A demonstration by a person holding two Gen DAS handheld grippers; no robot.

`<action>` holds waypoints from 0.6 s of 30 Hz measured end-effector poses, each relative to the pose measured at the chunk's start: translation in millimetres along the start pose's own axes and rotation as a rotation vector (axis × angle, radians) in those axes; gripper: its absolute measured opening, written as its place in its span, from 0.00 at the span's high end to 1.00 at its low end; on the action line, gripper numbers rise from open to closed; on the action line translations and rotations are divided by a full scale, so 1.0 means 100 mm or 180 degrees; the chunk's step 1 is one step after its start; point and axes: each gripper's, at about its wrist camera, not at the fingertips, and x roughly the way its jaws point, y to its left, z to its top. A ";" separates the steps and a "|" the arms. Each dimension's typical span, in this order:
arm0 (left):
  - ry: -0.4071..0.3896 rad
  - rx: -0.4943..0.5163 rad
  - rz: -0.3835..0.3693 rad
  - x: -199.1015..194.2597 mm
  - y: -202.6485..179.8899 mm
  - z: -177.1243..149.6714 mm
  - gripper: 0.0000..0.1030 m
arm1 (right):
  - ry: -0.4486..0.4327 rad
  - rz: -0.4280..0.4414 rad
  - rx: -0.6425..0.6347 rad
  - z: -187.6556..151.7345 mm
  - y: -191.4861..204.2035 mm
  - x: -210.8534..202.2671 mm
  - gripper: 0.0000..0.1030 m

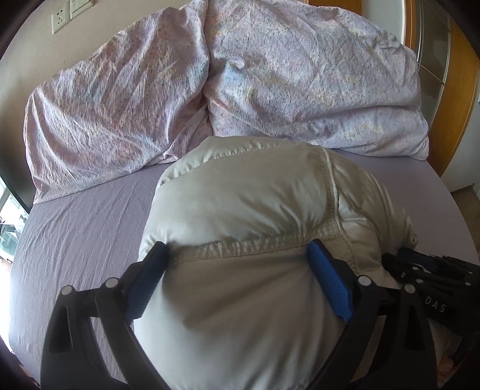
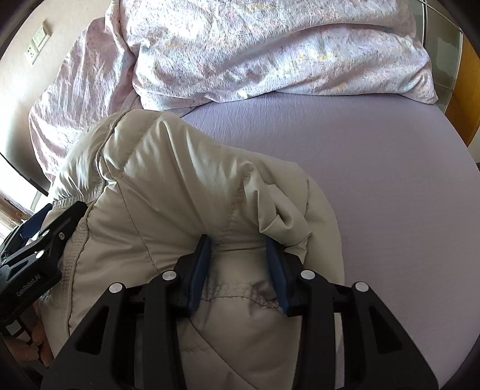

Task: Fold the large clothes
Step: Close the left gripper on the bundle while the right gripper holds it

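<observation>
Your left gripper (image 1: 237, 270): jaws wide, straddling jacket (image 1: 240, 195) at lower centre, not clamped. Your right gripper (image 2: 240, 270): clenched on jacket fold. Purple sheet (image 2: 390, 180) beneath.

Left gripper (image 1: 237, 264) fingers spread wide, right gripper (image 2: 240, 261) fingers pinched partway, both angled downward.

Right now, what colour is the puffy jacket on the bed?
Pale beige puffy jacket, clearest in the right wrist view.

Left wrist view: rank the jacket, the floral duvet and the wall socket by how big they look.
1. floral duvet and white puffer jacket: look alike; the jacket is nearer, so unsure.
2. wall socket: clearly smallest.
</observation>
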 end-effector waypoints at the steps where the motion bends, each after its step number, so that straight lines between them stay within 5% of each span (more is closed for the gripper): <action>1: 0.0000 -0.0014 -0.0011 0.02 0.01 -0.01 0.07 | -0.0009 -0.0009 -0.0004 0.00 0.00 0.00 0.61; 18: -0.0126 -0.0134 -0.0080 0.13 0.09 -0.07 0.02 | -0.0102 -0.0083 -0.0053 0.00 0.05 0.05 0.61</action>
